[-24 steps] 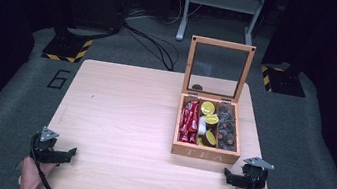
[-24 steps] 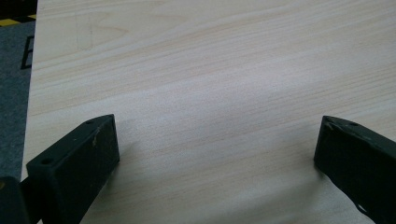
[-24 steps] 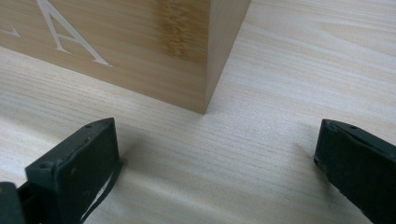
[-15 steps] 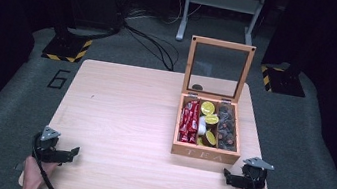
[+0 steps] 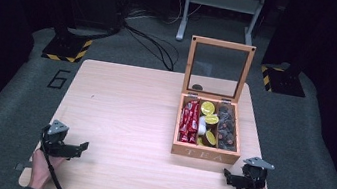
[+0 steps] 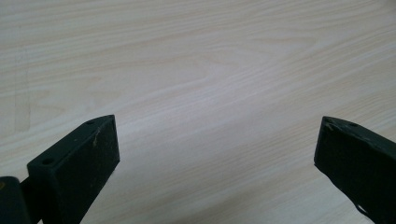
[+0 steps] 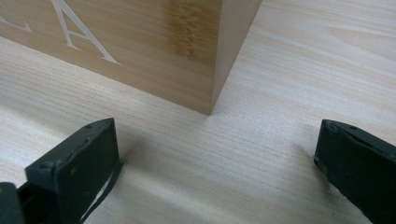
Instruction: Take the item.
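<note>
A wooden tea box point(image 5: 204, 154) stands on the right half of the light wooden table point(image 5: 123, 113), its glass-paned lid point(image 5: 218, 66) upright. Inside are red sachets point(image 5: 188, 120), yellow capsules point(image 5: 209, 115) and dark pods point(image 5: 227, 128). My right gripper point(image 5: 228, 177) rests near the front right edge, just in front of the box's right front corner point(image 7: 212, 100). It is open point(image 7: 217, 140) with nothing between its jaws. At the front left my left gripper point(image 5: 81, 148) lies open point(image 6: 217, 140) over bare table, far from the box.
The table stands on grey floor with a painted "6" point(image 5: 59, 79). Black cables point(image 5: 153, 44), yellow-black striped bases point(image 5: 67, 49) and a metal stand point(image 5: 219, 11) are behind the table. A hand point(image 5: 41, 171) holds each gripper at the table's front edge.
The left gripper has shifted slightly forward and right on the table. The right gripper and the tea box have stayed where they were.
</note>
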`<action>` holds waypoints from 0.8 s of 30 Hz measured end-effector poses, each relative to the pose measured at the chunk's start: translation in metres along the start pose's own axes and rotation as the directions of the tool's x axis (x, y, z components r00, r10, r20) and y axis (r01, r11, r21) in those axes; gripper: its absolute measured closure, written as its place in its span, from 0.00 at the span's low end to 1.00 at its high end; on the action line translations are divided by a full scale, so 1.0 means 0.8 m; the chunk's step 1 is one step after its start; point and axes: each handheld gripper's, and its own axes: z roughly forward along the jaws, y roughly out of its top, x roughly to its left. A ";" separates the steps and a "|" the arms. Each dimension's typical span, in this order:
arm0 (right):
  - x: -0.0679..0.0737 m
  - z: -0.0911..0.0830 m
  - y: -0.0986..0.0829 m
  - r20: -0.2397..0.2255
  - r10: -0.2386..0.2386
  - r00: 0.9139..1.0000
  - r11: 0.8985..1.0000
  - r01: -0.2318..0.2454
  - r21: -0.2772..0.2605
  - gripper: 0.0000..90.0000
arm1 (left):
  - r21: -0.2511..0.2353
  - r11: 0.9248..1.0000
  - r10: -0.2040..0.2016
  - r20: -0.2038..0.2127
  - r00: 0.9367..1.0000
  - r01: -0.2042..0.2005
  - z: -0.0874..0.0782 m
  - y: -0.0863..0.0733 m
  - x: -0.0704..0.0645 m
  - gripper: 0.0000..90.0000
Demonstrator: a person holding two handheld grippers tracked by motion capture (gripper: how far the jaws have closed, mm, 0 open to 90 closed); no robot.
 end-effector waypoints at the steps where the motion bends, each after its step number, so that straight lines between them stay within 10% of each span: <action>1: 0.000 0.000 0.000 -0.002 0.000 1.000 1.000 0.000 0.000 0.00 | 0.001 1.000 0.009 0.007 1.000 -0.009 -0.001 0.005 -0.003 0.00; 24: -0.001 -0.001 -0.001 -0.003 -0.002 1.000 1.000 0.002 0.007 0.00 | -0.059 0.990 0.133 0.123 0.983 -0.127 0.013 0.090 -0.073 0.00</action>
